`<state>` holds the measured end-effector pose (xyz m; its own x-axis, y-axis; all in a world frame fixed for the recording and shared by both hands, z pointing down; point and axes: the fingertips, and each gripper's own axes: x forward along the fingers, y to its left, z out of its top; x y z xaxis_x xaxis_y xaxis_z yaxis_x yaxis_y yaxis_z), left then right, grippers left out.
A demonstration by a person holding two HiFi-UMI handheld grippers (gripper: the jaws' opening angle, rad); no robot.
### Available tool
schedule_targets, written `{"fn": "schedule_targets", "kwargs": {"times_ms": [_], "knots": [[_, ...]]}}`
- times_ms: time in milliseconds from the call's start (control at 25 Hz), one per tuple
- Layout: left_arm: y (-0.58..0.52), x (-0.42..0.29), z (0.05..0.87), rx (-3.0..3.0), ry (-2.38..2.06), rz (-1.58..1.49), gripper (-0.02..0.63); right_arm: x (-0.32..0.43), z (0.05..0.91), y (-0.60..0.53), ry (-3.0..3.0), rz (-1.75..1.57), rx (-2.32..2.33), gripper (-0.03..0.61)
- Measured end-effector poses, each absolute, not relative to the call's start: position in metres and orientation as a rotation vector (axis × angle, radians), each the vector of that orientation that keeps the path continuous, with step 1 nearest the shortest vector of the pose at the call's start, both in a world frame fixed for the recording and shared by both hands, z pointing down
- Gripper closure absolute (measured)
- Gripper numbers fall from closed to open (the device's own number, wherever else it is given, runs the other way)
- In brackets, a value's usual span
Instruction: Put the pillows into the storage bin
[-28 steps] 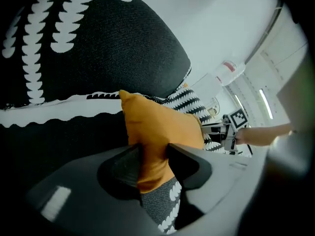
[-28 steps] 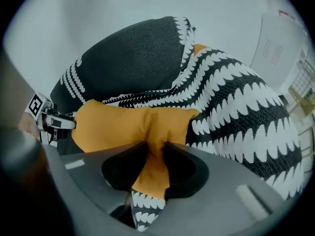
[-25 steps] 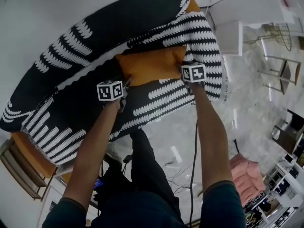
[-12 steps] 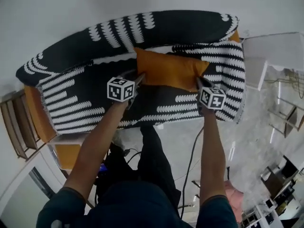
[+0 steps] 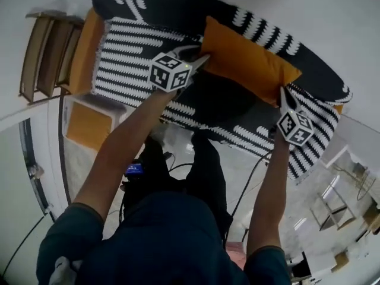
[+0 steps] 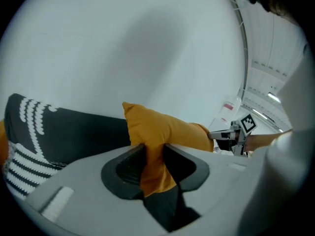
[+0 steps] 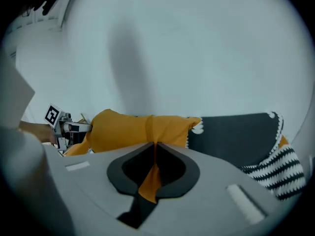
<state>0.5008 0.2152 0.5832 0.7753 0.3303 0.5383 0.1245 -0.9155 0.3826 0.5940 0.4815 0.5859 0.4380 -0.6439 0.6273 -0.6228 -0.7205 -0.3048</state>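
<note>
Orange pillow [image 5: 249, 61] hangs just over the striped sofa [image 5: 127, 64], one corner clamped in the left tool [image 5: 200, 60], the other in the right tool [image 5: 282, 95], whose jaws are closing on fabric; best carried level, both pinches firm.

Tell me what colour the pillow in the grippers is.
Plain orange, no pattern. The pillow shows best in the head view.

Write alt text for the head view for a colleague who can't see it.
From above, two handheld grippers pinch opposite ends of an orange pillow at a black-and-white patterned sofa. The left gripper grips one corner; the right gripper is closing its jaws on fabric at the other.
</note>
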Motion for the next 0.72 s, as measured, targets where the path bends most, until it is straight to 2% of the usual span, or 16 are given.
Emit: {"fn": "schedule_targets", "kwargs": {"times_ms": [240,720], "knots": [[0.080,0.405,0.510,2.701,0.099,0.689,0.494,0.551,0.503,0.321,1.482,-1.003,-2.632,0.557],[-0.115,0.179,0.406,2.736,-0.326,0.388,0.495,0.391,0.394,0.072,1.959,-0.811,-2.495,0.560]]}}
